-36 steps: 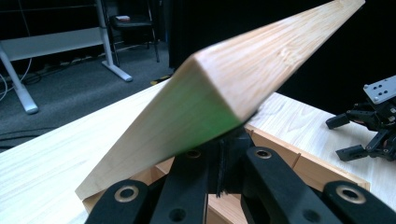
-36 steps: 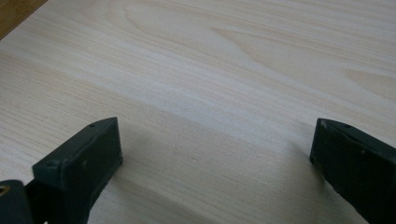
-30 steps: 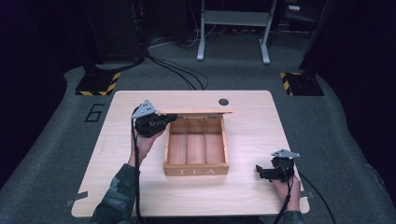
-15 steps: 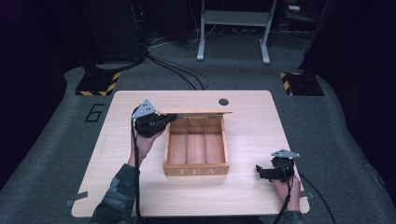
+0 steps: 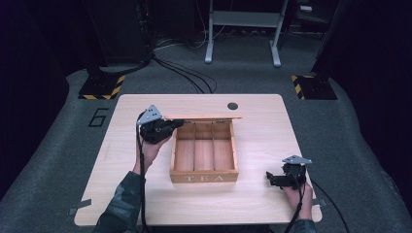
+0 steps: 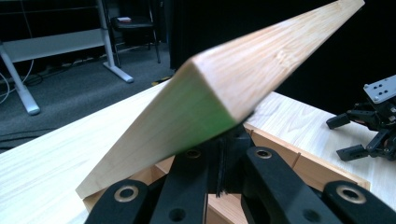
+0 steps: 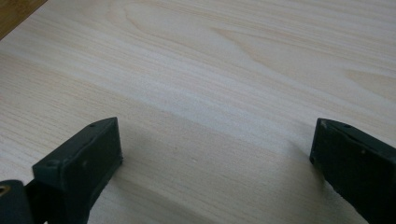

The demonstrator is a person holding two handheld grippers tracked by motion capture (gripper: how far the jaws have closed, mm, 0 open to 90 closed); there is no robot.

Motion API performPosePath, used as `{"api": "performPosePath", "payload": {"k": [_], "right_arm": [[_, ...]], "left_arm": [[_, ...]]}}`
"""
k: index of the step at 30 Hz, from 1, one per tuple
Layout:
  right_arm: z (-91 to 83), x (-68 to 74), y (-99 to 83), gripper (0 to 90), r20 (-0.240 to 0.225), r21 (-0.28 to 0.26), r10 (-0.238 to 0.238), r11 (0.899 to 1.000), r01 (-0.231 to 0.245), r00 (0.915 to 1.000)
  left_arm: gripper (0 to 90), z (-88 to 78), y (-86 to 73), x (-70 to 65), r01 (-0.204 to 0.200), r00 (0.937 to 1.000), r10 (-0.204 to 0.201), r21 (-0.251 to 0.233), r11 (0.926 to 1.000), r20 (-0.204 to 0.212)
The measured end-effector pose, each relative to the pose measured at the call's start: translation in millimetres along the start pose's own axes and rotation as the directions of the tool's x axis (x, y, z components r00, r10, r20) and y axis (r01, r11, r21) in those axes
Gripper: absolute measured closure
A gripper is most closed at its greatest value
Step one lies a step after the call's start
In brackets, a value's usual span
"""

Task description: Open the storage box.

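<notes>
The wooden tea box (image 5: 204, 156) is sitting near the middle of the bench (image 5: 116, 194), and its hinged lid (image 5: 203, 117) is standing raised along the box's far edge. The left gripper (image 5: 171, 124) is pinching the lid's left end, jaws pressed against the wood. The right gripper (image 5: 270, 177) is resting on the bench right of the box, jaws spread wide around nothing.

Nothing visibly changes: the left claw (image 5: 176, 124) keeps its clamp on the raised lid (image 5: 204, 117), right claw (image 5: 270, 177) unmoved.
</notes>
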State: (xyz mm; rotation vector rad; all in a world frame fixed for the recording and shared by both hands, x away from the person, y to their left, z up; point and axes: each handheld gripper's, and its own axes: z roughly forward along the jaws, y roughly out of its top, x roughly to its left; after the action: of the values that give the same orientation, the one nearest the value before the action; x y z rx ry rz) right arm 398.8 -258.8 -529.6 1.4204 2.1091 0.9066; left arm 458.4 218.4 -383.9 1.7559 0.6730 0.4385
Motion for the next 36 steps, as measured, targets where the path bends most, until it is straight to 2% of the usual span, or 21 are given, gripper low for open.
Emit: {"api": "performPosePath", "payload": {"k": [9,16,30,36], "right_arm": [[0.0,-0.2,-0.1,1.6,0.000,0.000,-0.003,1.000,0.003,1.0000],[-0.2,-0.7,-0.2,1.6,-0.003,0.002,-0.011,1.000,0.011,0.9999],[-0.2,-0.7,-0.2,1.6,-0.003,0.003,-0.012,1.000,0.012,0.9999],[-0.2,-0.7,-0.2,1.6,-0.003,0.002,-0.011,1.000,0.011,0.9999]], "left_arm": [[89.3,-3.7,-10.1,-7.3,0.007,0.9999,-0.007,0.004,1.0000,0.008],[89.4,-9.0,-23.1,-16.3,0.014,0.9999,-0.014,-0.015,0.9998,0.007],[89.2,-12.1,-49.9,-32.0,0.008,1.0000,-0.008,0.028,0.9996,0.006],[89.0,-12.5,-64.9,-38.1,0.030,0.9995,-0.030,0.040,0.9988,0.010]]}}
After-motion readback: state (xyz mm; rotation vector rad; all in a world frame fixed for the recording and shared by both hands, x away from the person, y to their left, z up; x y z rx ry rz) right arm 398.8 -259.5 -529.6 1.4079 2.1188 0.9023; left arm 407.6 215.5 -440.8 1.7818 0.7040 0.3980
